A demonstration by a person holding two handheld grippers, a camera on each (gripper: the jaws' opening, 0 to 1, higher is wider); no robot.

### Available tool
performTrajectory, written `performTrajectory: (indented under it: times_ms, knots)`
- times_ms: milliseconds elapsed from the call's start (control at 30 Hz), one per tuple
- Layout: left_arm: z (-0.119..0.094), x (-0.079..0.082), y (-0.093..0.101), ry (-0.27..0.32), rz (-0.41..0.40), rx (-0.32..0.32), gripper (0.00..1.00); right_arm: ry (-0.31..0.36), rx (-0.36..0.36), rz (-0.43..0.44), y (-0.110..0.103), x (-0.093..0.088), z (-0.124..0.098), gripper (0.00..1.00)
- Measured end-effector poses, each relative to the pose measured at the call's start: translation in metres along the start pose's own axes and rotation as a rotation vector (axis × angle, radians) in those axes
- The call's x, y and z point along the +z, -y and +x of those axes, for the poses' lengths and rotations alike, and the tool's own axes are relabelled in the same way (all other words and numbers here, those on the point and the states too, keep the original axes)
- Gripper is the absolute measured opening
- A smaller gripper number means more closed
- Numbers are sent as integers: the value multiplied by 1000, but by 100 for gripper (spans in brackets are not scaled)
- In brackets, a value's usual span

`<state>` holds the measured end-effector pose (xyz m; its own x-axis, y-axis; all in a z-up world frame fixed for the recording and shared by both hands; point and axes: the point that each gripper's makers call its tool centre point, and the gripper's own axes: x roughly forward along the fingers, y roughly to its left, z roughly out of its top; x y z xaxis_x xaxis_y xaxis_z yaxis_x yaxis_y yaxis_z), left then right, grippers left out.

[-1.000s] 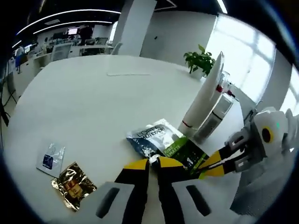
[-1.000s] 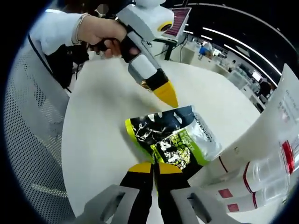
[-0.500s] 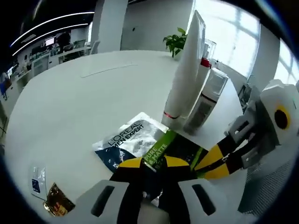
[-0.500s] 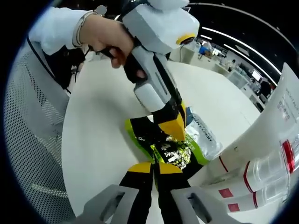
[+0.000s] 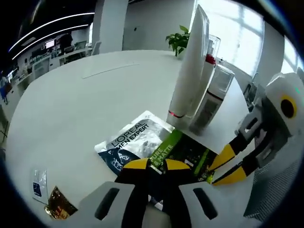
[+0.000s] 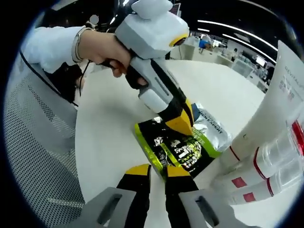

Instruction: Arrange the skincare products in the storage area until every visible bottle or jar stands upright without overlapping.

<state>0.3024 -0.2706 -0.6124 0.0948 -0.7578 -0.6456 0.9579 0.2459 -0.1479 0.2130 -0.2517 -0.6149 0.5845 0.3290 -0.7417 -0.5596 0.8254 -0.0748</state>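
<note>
While both tips press the sachet (image 5: pixel 164 152), each claw (image 5: pixel 156 165) (image 6: pixel 158 170) sits slightly parted.

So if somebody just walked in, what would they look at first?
Probably the shiny green and black packet lying flat on the white table, with both yellow-tipped grippers, left and right, closing in on it. Right behind it stands a tall white tube beside clear bottles.

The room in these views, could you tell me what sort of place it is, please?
Probably an open-plan office. A large white table stands in front, rows of desks under long ceiling strip lights run behind, and a potted plant sits by big windows.
</note>
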Motion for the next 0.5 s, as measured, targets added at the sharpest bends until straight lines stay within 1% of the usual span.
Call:
performTrajectory:
  times_ms: [100,167,267,333,367,433,467,500]
  knots:
    - [0,1,1,2,1,-3,12,6,7,21,-1,0,-6,4]
    - [-1,3,4,14,16,3,15,14,2,27,-1,1,-10,4]
    - [1,7,14,24,45,-2,20,36,-17,46,4,5,-19,4]
    - [1,9,12,30,41,-8,20,58,-52,62,12,8,-24,4]
    - [0,12,13,35,43,-9,20,58,-55,67,13,7,-26,3]
    - [-6,22,17,57,58,-8,20,65,-55,88,16,8,-29,3]
    - [-12,30,18,84,76,2,20,78,-60,103,17,9,-33,4]
    - [-16,35,17,101,84,11,21,95,-63,136,18,11,-37,5]
